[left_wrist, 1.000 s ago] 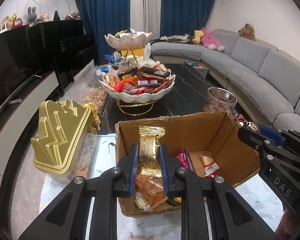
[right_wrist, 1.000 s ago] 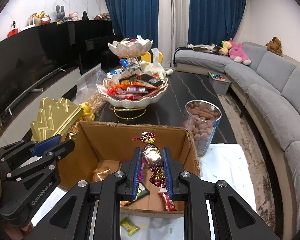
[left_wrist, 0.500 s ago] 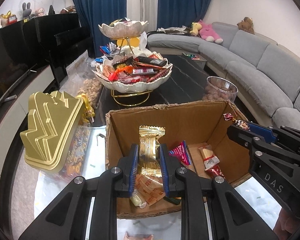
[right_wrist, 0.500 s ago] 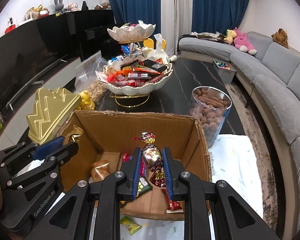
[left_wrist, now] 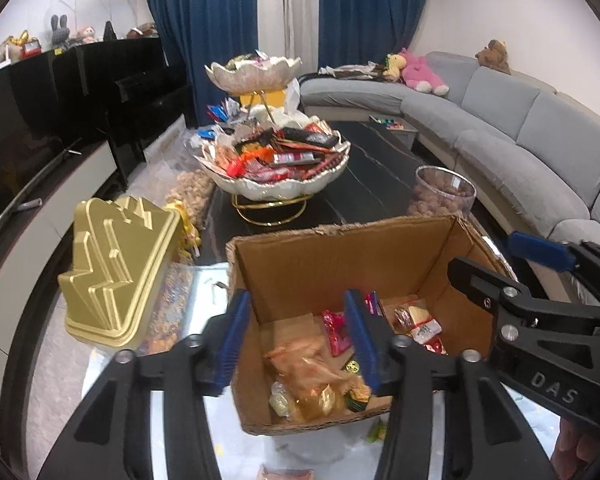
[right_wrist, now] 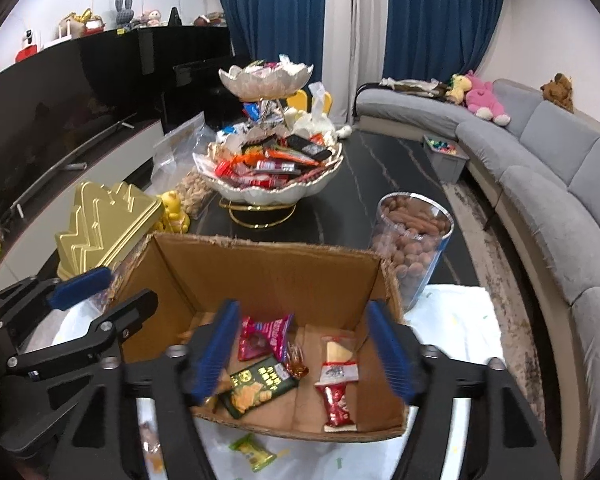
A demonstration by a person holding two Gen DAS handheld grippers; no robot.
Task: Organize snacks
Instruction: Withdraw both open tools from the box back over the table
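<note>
An open cardboard box (left_wrist: pixel 340 252) (right_wrist: pixel 268 268) sits in front of me with several wrapped snacks on its floor: a green packet (right_wrist: pixel 260 386), red wrappers (right_wrist: pixel 338 402) and orange packets (left_wrist: pixel 300 364). My left gripper (left_wrist: pixel 296 340) is open and empty above the box's near left part. My right gripper (right_wrist: pixel 304 350) is open and empty above the box's near edge. Each gripper shows at the side of the other's view (left_wrist: pixel 540 280) (right_wrist: pixel 84 304).
A two-tier white bowl stand (left_wrist: pixel 276 160) full of snacks stands behind the box on the black table (left_wrist: pixel 372 192). A gold tin (left_wrist: pixel 116 276) lies to the left, a clear jar of nuts (right_wrist: pixel 412 248) to the right. Loose snacks (right_wrist: pixel 252 452) lie on the white sheet. A grey sofa (right_wrist: pixel 540 168) runs along the right.
Both grippers opened. The gold-wrapped snack left the left gripper and the red-and-gold candy left the right one; both are down in the box.
</note>
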